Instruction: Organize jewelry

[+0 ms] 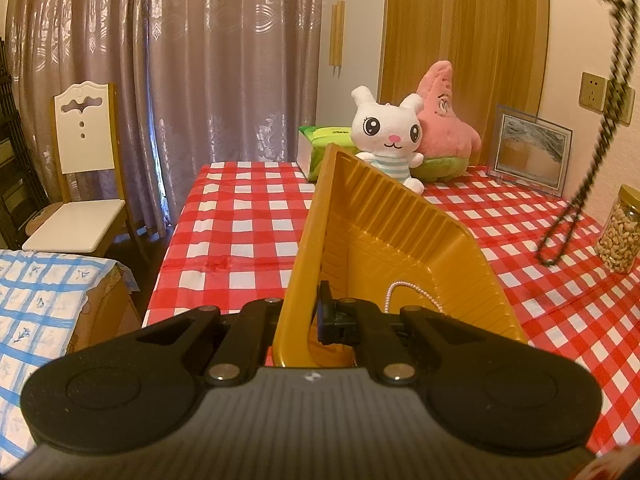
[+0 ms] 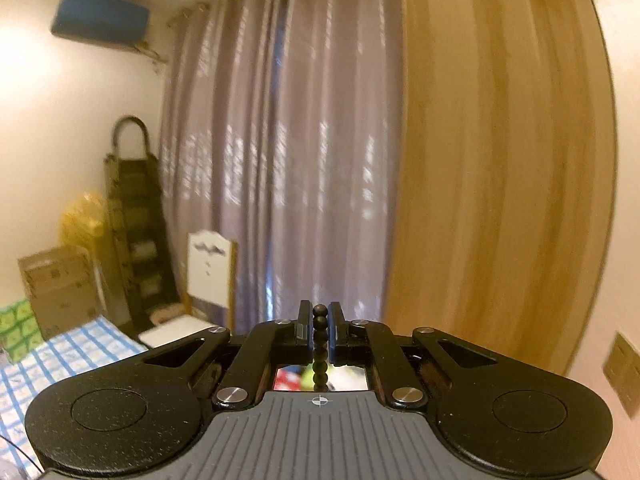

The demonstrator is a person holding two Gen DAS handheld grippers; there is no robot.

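Observation:
My left gripper point(image 1: 306, 312) is shut on the near wall of a gold ribbed plastic tray point(image 1: 380, 216) and holds it tilted above the checked table. A white pearl necklace point(image 1: 404, 294) lies in the tray's near corner. A black bead necklace point(image 1: 592, 136) hangs in the air at the far right of the left wrist view, dangling over the table. My right gripper point(image 2: 320, 320) is shut on that black bead necklace point(image 2: 320, 344), raised high and facing the curtain; the beads run down between its fingers.
A red-and-white checked table point(image 1: 248, 216) carries a white bunny plush point(image 1: 390, 132), a pink star plush point(image 1: 444, 120), a green tissue pack point(image 1: 324, 140), a framed picture point(image 1: 530, 150) and a jar of nuts point(image 1: 622, 232). A white chair point(image 1: 80, 184) stands at the left.

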